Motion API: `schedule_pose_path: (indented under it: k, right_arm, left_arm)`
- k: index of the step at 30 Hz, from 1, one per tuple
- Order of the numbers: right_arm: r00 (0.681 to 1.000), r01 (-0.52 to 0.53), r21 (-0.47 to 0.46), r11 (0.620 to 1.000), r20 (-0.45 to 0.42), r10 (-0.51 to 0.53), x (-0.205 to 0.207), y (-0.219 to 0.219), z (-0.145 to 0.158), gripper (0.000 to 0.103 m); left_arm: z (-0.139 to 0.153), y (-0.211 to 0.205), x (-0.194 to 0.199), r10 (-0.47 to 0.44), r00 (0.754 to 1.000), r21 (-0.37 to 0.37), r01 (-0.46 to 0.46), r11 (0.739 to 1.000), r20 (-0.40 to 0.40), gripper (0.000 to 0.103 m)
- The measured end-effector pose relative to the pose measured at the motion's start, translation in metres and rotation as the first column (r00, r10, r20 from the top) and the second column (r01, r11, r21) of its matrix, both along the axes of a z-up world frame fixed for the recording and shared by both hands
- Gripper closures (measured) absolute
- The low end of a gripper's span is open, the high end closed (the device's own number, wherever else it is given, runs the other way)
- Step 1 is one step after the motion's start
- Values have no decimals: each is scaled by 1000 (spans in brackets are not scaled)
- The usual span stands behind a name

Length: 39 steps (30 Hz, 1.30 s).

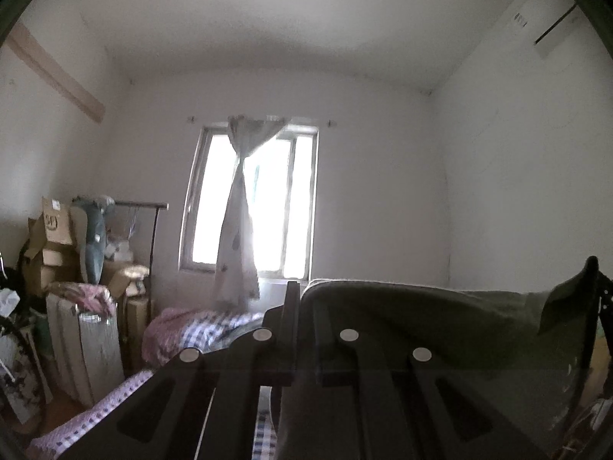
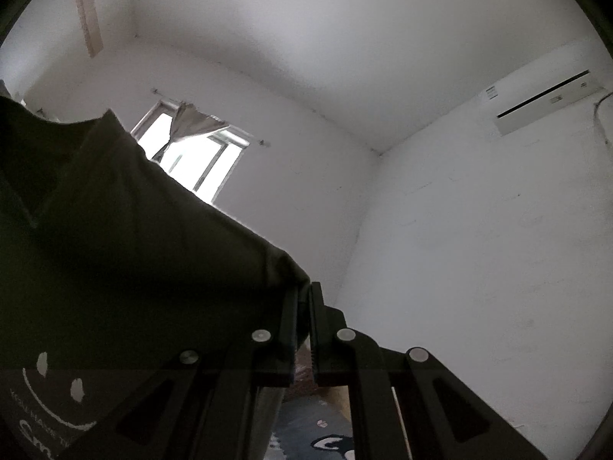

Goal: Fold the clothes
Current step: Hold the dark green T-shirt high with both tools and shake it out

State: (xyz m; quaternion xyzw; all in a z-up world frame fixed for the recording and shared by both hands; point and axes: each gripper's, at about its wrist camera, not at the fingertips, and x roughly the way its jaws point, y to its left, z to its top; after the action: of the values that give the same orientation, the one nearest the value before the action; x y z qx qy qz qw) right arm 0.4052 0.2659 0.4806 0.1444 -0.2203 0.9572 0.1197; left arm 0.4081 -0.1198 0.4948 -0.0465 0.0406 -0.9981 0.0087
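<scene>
A: How far along is the folding?

B: Barely begun, I'd judge. The dark olive-green cotton T-shirt (image 1: 421,318) with a white smiley print hangs in the air, stretched between both tools, no fold visible.

A: And the grips?

B: The left hand-held gripper (image 1: 300,306) is clamped on one top edge, the right hand-held gripper (image 2: 304,306) on the other.

A: What's below?

B: A bed with a purple-checked sheet (image 1: 214,329), low and left. On the far wall, a bright window (image 1: 253,203) with a knotted curtain; cardboard boxes (image 1: 49,237) far left; a white air conditioner (image 2: 544,96) high on the right.
</scene>
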Motion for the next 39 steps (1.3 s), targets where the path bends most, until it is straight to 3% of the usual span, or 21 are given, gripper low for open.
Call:
schedule_pose_path:
  k: [6, 11, 17, 22, 30, 39]
  right_arm:
    - [997, 1, -2, 1000, 83, -1, -50, -7, -20, 100]
    - [983, 2, -18, 1000, 185, 1, -116, -5, -45, 100]
    - [941, 8, -51, 999, 339, 9, -220, 7, -80, 100]
    - [890, 7, -38, 999, 456, 12, -304, -1, -124, 100]
    - [765, 5, 6, 1000, 644, -8, -453, -5, -207, 100]
    - [522, 10, -39, 999, 852, 28, -622, -33, -327, 100]
  left_arm:
    - [-26, -2, -69, 23, 992, -25, -20, 999, 122, 98]
    - [-53, -6, -146, 38, 970, -24, -34, 999, 241, 98]
    - [-102, -19, -254, 58, 910, -7, -60, 998, 410, 98]
    - [-163, -27, -352, 97, 835, -12, -107, 994, 542, 98]
    - [-270, -36, -500, 145, 693, -57, -149, 987, 706, 98]
    - [-406, -39, -636, 179, 524, -122, -142, 982, 833, 98]
